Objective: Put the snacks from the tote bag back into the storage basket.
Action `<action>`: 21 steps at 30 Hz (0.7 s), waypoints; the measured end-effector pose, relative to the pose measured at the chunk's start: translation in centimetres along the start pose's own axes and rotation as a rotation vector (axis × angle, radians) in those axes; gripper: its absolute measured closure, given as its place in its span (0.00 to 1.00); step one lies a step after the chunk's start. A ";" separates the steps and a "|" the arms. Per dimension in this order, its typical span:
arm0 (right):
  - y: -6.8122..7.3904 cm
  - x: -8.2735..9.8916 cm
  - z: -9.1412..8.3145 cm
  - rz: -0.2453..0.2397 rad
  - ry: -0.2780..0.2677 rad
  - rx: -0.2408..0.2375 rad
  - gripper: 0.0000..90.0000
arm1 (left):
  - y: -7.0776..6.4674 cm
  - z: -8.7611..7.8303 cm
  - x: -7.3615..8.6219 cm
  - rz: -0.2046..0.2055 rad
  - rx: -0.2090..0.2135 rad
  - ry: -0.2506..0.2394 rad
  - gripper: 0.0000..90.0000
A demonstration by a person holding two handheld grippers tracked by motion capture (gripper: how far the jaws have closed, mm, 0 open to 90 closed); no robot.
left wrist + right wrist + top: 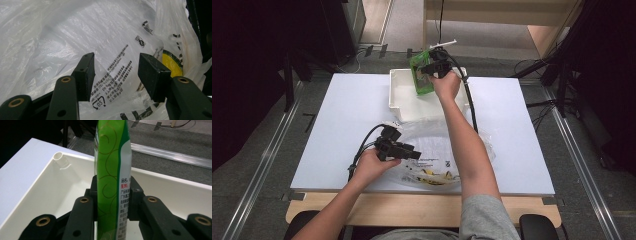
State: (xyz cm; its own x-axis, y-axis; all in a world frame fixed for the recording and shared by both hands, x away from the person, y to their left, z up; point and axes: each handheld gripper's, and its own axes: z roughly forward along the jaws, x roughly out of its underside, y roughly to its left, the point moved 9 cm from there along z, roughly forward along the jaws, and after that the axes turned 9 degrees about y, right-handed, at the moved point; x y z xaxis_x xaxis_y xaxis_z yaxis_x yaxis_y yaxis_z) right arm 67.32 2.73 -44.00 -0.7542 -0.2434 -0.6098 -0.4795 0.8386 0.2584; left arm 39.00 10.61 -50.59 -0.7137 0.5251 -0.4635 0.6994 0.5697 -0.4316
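Green packet [112, 182] – upright, edge-on, over white tray [45, 195] – clear bag [437, 150] nearer.

My tray [404, 97] sits on the counter [342, 130] at the far edge, near the middle. My right claw [428, 70] is over the tray's far right part, and the packet [421, 75] stands up tall between its jaws — pinched from both sides, above the inside of the tray. Nearer to me lies the plastic bag [437, 150], in front of the tray. My left claw [409, 151] is at the bag's left side — the bag lies right before its jaws.
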 end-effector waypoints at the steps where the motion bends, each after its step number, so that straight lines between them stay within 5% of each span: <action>1: -0.1 0.1 0.1 -0.004 0.003 0.000 0.82 | 0.0 0.0 0.0 -0.002 0.000 0.001 0.53; 14: -0.8 1.6 0.7 0.021 0.045 -0.041 0.82 | 0.0 0.3 0.1 0.002 0.002 0.010 0.53; 21: -1.6 1.8 0.6 0.010 0.068 0.009 0.74 | 0.1 0.3 0.1 0.003 -0.003 0.014 0.53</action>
State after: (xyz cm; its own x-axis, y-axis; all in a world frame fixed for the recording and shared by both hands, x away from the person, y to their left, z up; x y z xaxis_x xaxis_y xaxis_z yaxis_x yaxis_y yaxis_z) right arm 67.00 1.25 -46.01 -0.7876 -0.2672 -0.5553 -0.4682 0.8453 0.2574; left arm 39.00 10.53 -50.94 -0.7121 0.5355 -0.4539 0.7014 0.5701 -0.4278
